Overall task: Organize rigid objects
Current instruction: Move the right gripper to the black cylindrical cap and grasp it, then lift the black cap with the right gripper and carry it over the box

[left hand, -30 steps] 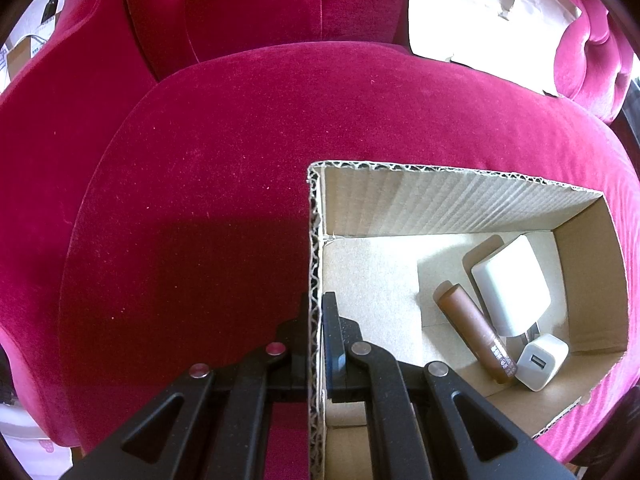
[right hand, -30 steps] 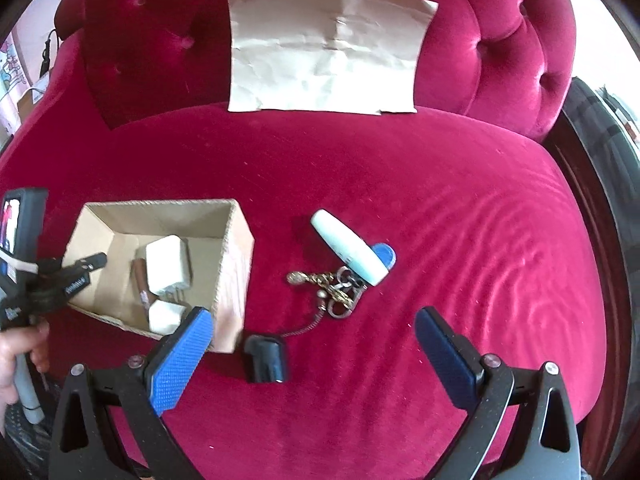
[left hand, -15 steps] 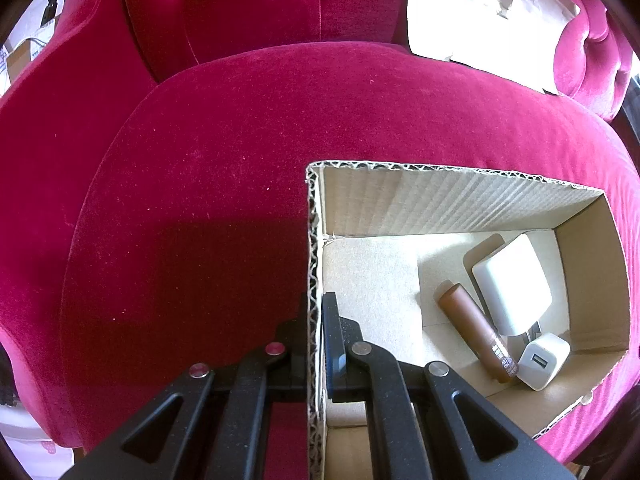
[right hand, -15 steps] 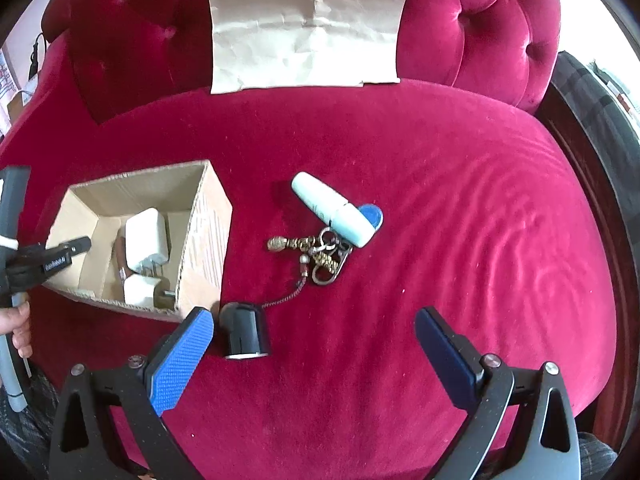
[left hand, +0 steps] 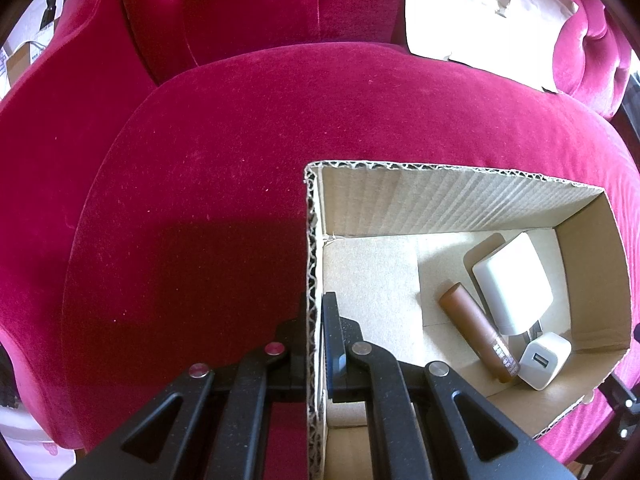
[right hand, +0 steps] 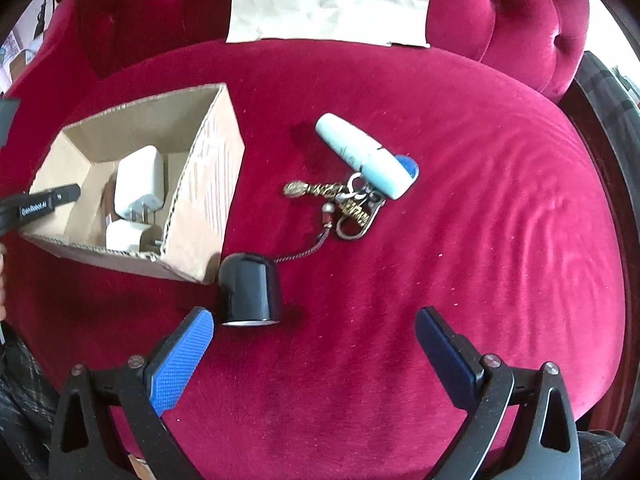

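The left claw (left hand: 313, 320) is clamping shut on the near-left wall of the cardboard box (left hand: 460, 200), one finger outside and one inside. The right claw (right hand: 312, 344) is hanging wide open over the red velvet seat (right hand: 460, 260), gripping nothing. Just ahead of its left finger (right hand: 180, 356), a black cap (right hand: 250, 292) is lying on its side, touching the box's near corner. A thin chain is running from the cap to a bunch of keys (right hand: 352, 204) farther out. A pale blue tube (right hand: 366, 158) is resting against the keys on their far side. Inside the box, a small white charger (left hand: 544, 360), a brown tube (left hand: 476, 336) and a larger white charger (left hand: 512, 280) are sitting together near its right wall. A sheet of brown paper (right hand: 332, 0) is leaning against the seat back.
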`<state>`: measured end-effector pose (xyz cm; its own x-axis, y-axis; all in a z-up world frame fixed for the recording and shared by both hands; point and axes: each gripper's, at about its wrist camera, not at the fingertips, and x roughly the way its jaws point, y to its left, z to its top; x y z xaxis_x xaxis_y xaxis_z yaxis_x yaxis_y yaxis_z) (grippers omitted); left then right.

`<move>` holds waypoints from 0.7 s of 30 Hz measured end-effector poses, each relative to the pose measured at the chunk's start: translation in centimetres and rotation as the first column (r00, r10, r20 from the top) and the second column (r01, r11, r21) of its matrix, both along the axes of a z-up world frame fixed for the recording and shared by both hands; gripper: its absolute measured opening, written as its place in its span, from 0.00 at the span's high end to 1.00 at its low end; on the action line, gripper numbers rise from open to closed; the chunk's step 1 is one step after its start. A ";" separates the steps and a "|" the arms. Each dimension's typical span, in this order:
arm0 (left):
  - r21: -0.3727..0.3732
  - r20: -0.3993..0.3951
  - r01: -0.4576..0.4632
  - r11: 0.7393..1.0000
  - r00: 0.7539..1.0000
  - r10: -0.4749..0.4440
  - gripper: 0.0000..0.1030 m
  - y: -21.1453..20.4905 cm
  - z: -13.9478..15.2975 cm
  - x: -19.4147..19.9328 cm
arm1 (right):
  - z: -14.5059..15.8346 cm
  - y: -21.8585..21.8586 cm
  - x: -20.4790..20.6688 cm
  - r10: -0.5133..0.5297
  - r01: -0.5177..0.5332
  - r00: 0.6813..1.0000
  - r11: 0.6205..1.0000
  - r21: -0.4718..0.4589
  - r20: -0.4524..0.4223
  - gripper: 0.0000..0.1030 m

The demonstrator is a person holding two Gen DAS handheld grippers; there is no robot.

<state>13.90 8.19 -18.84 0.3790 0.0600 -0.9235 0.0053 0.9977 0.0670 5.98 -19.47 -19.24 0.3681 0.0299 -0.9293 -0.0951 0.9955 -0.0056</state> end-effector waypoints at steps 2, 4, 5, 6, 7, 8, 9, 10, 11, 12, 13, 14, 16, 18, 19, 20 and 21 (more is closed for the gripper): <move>-0.001 0.000 -0.001 1.000 1.000 0.001 0.96 0.0 0.0 0.0 | -0.5 0.2 0.1 0.004 -0.004 1.000 1.000 -0.001 -0.008 0.00; -0.001 0.000 -0.001 1.000 1.000 0.001 0.96 0.0 0.0 0.0 | -0.9 0.6 0.0 0.007 -0.007 1.000 1.000 -0.005 -0.014 0.00; -0.001 0.000 -0.001 1.000 1.000 0.001 0.96 0.0 0.0 0.0 | -1.1 0.8 0.1 0.007 -0.007 1.000 1.000 -0.004 -0.016 0.00; 0.000 0.000 0.000 1.000 1.000 0.000 0.96 0.0 0.0 0.0 | -1.3 0.9 0.2 0.007 -0.007 1.000 1.000 0.000 -0.020 0.00; -0.001 0.000 -0.001 1.000 1.000 0.001 0.96 0.0 0.0 0.0 | -1.4 1.0 0.3 0.006 -0.006 1.000 1.000 0.006 -0.025 0.00; 0.000 0.000 0.000 1.000 1.000 0.000 0.96 0.0 0.0 0.0 | -1.6 1.1 0.4 0.005 -0.005 1.000 1.000 0.006 -0.027 0.00; 0.000 0.000 0.001 1.000 1.000 -0.001 0.96 0.0 0.0 0.0 | -1.7 1.2 0.4 0.005 -0.005 1.000 1.000 0.008 -0.028 0.00; 0.000 0.000 0.000 1.000 1.000 0.000 0.96 0.0 0.0 0.0 | -1.8 1.3 0.5 0.006 -0.006 1.000 1.000 0.012 -0.030 0.01; -0.002 0.000 -0.001 1.000 1.000 0.001 0.96 0.0 0.0 0.0 | -1.8 1.4 0.5 0.008 -0.007 0.999 1.000 0.014 -0.032 0.01; -0.002 0.000 -0.001 1.000 1.000 0.001 0.96 0.1 0.0 0.0 | -1.9 1.6 0.6 0.010 -0.010 0.999 1.000 0.018 -0.031 0.02; -0.002 0.000 -0.001 1.000 1.000 0.001 0.96 0.1 0.1 0.0 | -2.1 1.9 0.9 0.013 -0.012 0.999 1.000 0.026 -0.034 0.08; -0.002 0.000 -0.001 1.000 1.000 0.001 0.96 0.1 0.1 0.0 | -2.2 2.2 1.1 0.015 -0.014 0.999 0.999 0.039 -0.039 0.13; -0.001 0.000 0.002 1.000 1.000 -0.002 0.96 0.1 0.1 0.1 | -2.3 2.6 1.6 0.020 -0.017 0.998 0.998 0.055 -0.053 0.47; 0.000 0.000 0.003 1.000 1.000 -0.003 0.96 0.2 0.1 0.1 | -2.3 3.2 1.8 0.031 -0.027 0.998 0.997 0.068 -0.058 0.61; 0.000 0.000 0.003 1.000 1.000 -0.003 0.96 0.2 0.1 0.1 | -2.2 3.4 1.8 0.033 -0.029 0.998 0.998 0.062 -0.051 0.61; -0.001 0.000 0.003 1.000 1.000 -0.003 0.96 0.2 0.1 0.1 | -2.1 3.7 1.7 0.037 -0.034 0.998 0.997 0.063 -0.044 0.61; -0.001 0.000 0.002 1.000 1.000 -0.002 0.96 0.1 0.0 0.1 | -2.1 3.7 1.7 0.038 -0.035 0.998 0.997 0.065 -0.042 0.61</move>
<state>13.99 8.30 -18.80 0.3791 0.0586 -0.9235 0.0075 0.9978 0.0664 7.70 -15.74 -21.31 0.3254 0.1025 -0.9400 -0.1305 0.9895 0.0627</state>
